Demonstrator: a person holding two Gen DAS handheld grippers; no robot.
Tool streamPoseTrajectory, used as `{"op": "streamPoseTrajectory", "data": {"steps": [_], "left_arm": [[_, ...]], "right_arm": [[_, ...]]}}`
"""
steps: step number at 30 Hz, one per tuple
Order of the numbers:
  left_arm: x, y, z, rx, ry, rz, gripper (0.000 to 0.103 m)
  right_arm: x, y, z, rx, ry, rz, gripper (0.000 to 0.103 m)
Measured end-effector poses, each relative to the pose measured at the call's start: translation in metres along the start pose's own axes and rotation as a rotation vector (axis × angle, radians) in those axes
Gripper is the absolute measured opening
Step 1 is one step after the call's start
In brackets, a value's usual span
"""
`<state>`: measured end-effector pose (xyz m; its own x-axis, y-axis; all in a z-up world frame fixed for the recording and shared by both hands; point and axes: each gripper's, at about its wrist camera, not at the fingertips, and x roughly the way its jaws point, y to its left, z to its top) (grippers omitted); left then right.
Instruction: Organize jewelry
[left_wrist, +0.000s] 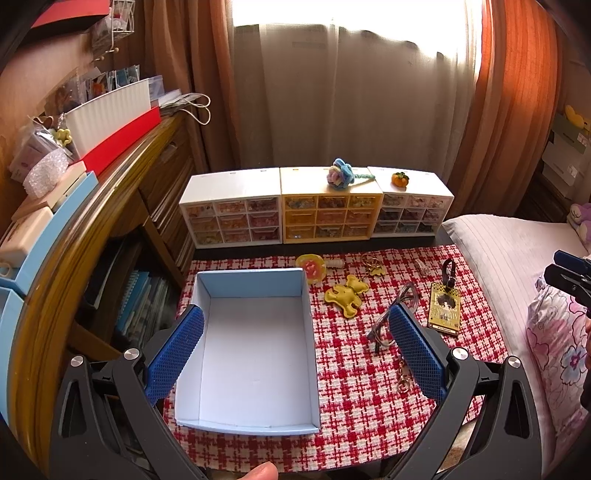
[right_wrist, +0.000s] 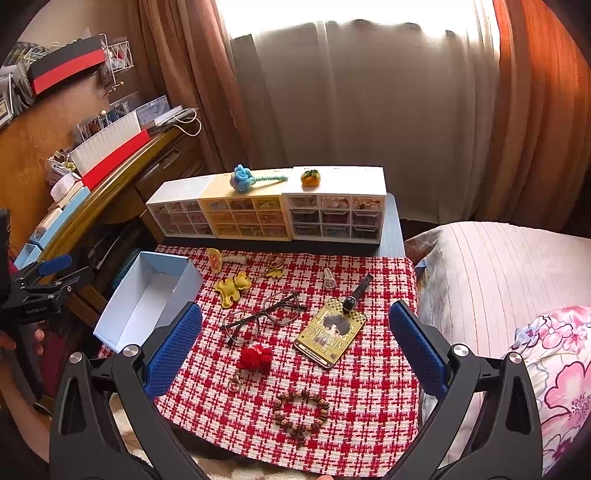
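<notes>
Nothing is sorted yet, as far as I can judge: the pale blue box (left_wrist: 255, 354) at the left edge of the tabletop sits empty, its white floor bare, and every trinket lies loose on the red-checked cloth (right_wrist: 354, 398).

My left claw (left_wrist: 295, 354) is spread wide and holds nothing; its left finger overlaps the box's left wall in my view, though I cannot tell whether it touches. My right claw (right_wrist: 295, 350) is equally wide apart and empty, hovering over the middle of the cloth.

Left to gather:
- the wooden bead bracelet (right_wrist: 301, 413), near the front edge of the cloth, closest to me;
- the red knotted charm (right_wrist: 255, 356) with its small clasp, just beyond the bracelet;
- the glasses (right_wrist: 264, 315), in the middle of the cloth;
- the gold card tag (right_wrist: 330, 338) with its dark strap, just right of the glasses;
- the yellow bear charm (right_wrist: 232, 286), near the box's right wall;
- a gold key ring (right_wrist: 274, 268) and a small clear piece (right_wrist: 328, 278) farther back;
- a round orange-and-yellow item (left_wrist: 311, 268) behind the box's far right corner.

The three little drawer cabinets (left_wrist: 325, 218) along the back edge look shut. I'd say the whole job lies ahead, and the bracelet seems the easiest first pick for my right claw.
</notes>
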<state>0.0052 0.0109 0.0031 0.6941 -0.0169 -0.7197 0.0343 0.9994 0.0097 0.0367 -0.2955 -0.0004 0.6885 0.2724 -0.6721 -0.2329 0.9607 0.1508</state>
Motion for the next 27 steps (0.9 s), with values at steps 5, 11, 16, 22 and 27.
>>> {"op": "streamPoseTrajectory", "data": {"steps": [5, 11, 16, 22, 27], "left_arm": [[0.0028, 0.0004, -0.0001, -0.002, 0.007, 0.007, 0.1], [0.0027, 0.001, -0.0006, -0.006, 0.004, 0.001, 0.1], [0.0022, 0.0012, -0.0003, -0.006, 0.001, 0.002, 0.1], [0.0009, 0.0008, 0.0012, -0.007, -0.003, 0.005, 0.1], [0.002, 0.0001, 0.0009, -0.005, 0.002, 0.01, 0.1]], "right_arm": [[-0.0011, -0.0012, -0.0027, 0.003, 0.005, -0.008, 0.097], [-0.0019, -0.0007, -0.0043, 0.001, 0.009, -0.013, 0.097], [-0.0016, -0.0006, -0.004, 0.001, 0.008, -0.009, 0.097], [-0.0011, -0.001, -0.0032, 0.002, 0.007, -0.005, 0.097], [-0.0001, -0.0017, -0.0038, 0.005, 0.009, -0.006, 0.097]]}}
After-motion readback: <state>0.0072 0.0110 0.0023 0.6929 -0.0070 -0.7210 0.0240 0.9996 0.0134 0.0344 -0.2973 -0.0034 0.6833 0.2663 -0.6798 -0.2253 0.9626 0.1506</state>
